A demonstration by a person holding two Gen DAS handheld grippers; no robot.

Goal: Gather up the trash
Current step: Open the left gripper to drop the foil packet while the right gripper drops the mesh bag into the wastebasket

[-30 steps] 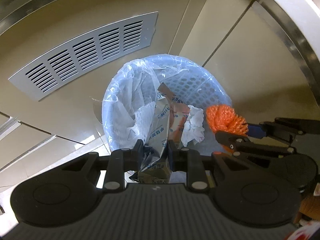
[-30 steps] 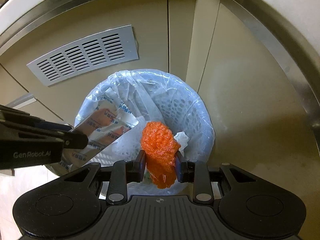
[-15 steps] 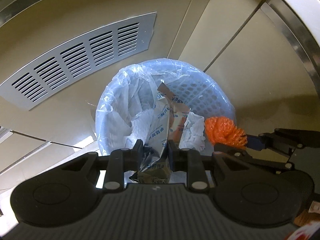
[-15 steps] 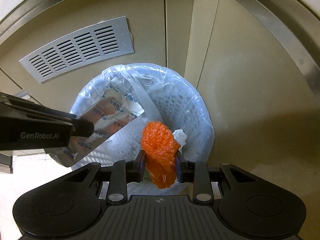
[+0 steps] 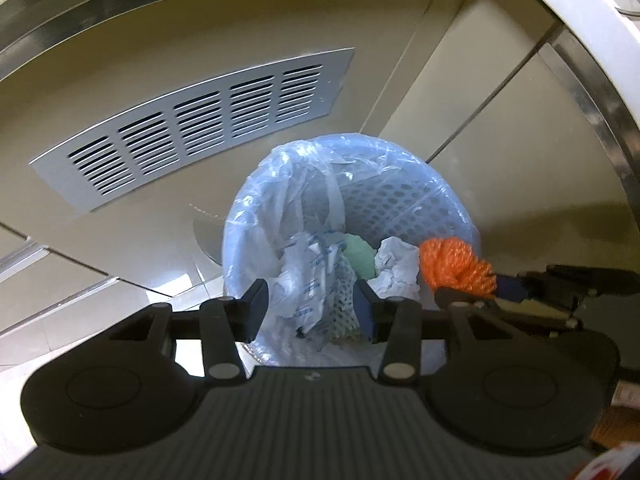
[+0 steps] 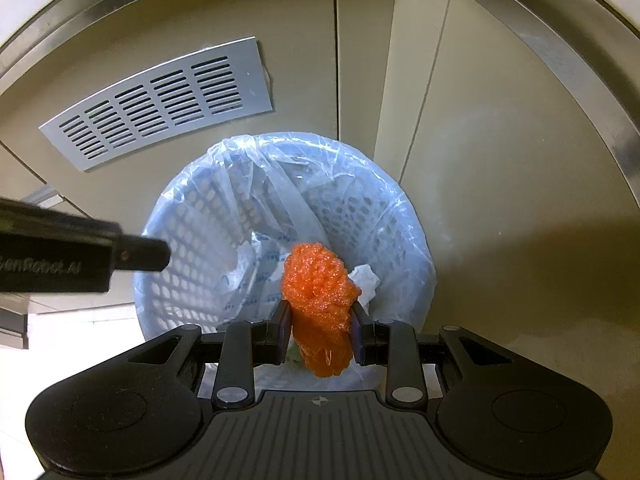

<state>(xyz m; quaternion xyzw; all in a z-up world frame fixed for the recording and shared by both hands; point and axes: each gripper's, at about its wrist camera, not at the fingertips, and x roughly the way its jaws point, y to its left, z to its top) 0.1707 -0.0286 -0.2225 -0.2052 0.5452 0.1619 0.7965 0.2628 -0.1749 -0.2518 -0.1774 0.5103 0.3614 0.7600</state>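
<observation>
Hovering over one lined basket (image 5: 420, 196), left fingers (image 5: 312, 312) just parted – empty; right fingers (image 6: 320, 324) clamping one orange mesh ball (image 6: 318, 284)

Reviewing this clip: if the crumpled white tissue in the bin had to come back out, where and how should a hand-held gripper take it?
Pinch the crumpled white tissue by its raised top folds, coming straight down from above; it sits inside the lined basket, whose walls probably block any sideways approach.

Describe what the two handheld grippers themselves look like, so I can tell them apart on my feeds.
Both look alike. The left gripper and right gripper are matte black plastic, each with a ribbed deck, two round discs, silver pivot screws and blue-faced finger pads. The left gripper's side carries white "GenRobot.AI" lettering. No cables, sleeves or hands show.
</observation>
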